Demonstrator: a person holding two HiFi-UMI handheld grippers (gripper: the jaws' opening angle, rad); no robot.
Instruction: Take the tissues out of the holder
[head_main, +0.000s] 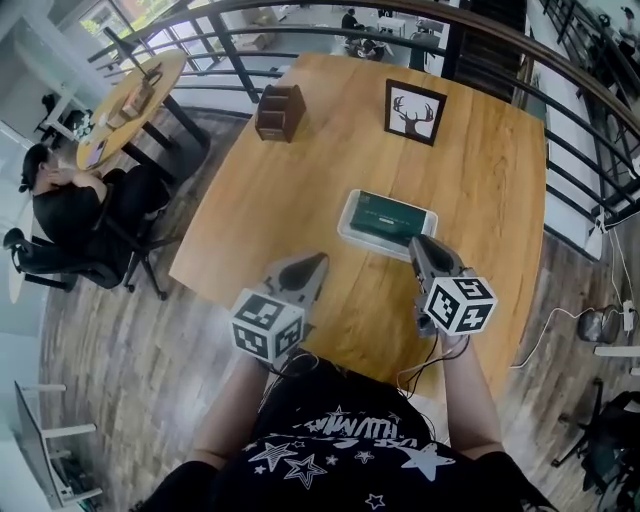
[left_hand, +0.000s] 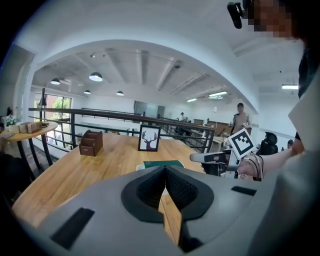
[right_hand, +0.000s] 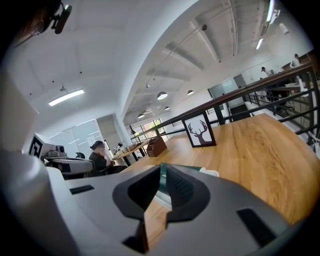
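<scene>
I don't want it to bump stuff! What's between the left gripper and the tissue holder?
Nothing but bare wooden table between the left gripper and the tissue holder; the head view shows it.

A light-brown wooden bench (head_main: 300, 200) stands on a floor of grey-brown wood planks (head_main: 110, 340), with a black metal railing (head_main: 235, 62) running behind it. To the left are a round wooden table (head_main: 135, 95) and a black office chair (head_main: 60, 262). A white vaulted ceiling (left_hand: 150, 30) carries round hanging lamps (left_hand: 95, 76). Daylight enters through tall windows (left_hand: 56, 107), possibly glass doors.
</scene>
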